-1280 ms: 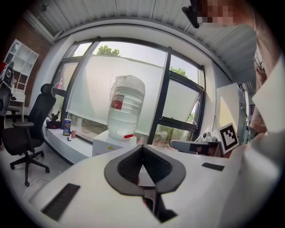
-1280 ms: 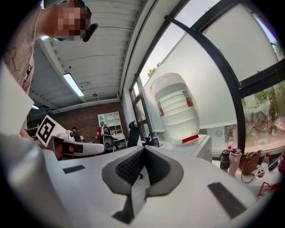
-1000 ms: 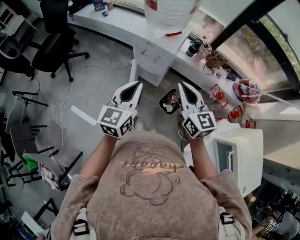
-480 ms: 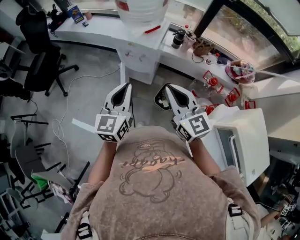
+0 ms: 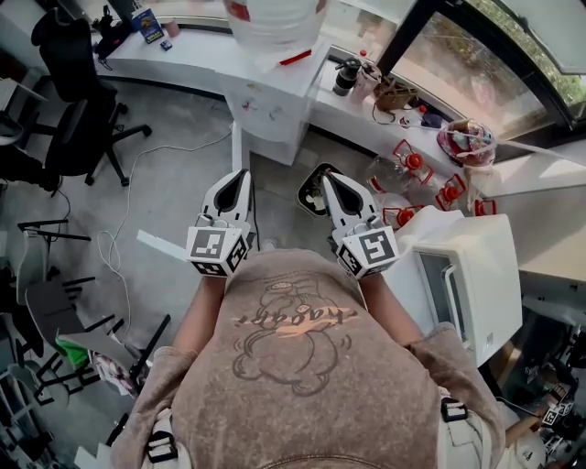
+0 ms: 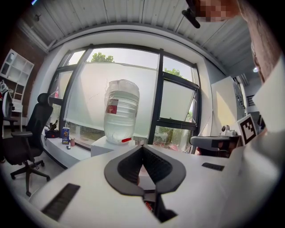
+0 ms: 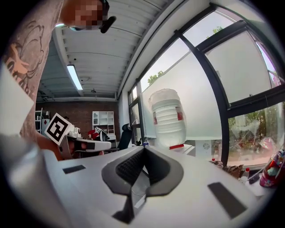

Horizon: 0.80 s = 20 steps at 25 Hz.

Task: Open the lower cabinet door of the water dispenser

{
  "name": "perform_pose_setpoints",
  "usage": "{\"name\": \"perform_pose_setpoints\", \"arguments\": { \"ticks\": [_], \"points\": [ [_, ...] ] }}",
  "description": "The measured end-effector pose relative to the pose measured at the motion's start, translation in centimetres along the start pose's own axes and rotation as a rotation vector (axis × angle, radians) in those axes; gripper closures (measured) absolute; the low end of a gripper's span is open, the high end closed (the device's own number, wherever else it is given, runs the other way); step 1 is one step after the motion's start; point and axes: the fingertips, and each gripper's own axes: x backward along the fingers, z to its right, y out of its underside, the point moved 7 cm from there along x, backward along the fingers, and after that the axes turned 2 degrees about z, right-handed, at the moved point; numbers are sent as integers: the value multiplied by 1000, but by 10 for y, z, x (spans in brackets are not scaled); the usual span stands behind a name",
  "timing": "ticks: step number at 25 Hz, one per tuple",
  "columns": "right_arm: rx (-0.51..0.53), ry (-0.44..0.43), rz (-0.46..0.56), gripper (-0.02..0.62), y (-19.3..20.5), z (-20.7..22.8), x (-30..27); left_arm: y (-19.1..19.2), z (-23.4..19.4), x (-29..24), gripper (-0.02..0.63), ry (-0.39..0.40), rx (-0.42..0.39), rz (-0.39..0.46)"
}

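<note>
The white water dispenser (image 5: 273, 108) stands against the window desk, with its clear bottle (image 5: 275, 20) on top. From above, its lower front is steeply foreshortened and I cannot make out the cabinet door. My left gripper (image 5: 240, 175) and right gripper (image 5: 328, 179) are held side by side in front of it, well short of its front and pointing at it. Both are shut with nothing between their fingers. The bottle (image 6: 120, 111) rises beyond the closed left gripper (image 6: 142, 147), and the bottle (image 7: 168, 118) shows again beyond the closed right gripper (image 7: 143, 149).
A black waste bin (image 5: 314, 198) sits on the floor just past the right gripper. A white box-shaped machine (image 5: 469, 279) stands at the right, with red-capped items (image 5: 410, 163) beyond it. An office chair (image 5: 78, 110) and a loose cable (image 5: 124, 215) are on the left.
Both grippers have sunk a little and the right one has drawn closer to the left. The head view has swung, so the dispenser sits further left. Both grippers stay shut.
</note>
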Motion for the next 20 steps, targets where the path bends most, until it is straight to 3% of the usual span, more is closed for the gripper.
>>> {"name": "perform_pose_setpoints", "arguments": {
  "ticks": [8, 20],
  "points": [
    [5, 48, -36, 591, 24, 11, 8, 21, -4, 2, 594, 4, 43, -19],
    [-10, 9, -27, 591, 17, 4, 8, 11, -3, 5, 594, -4, 31, -17]
  ]
}}
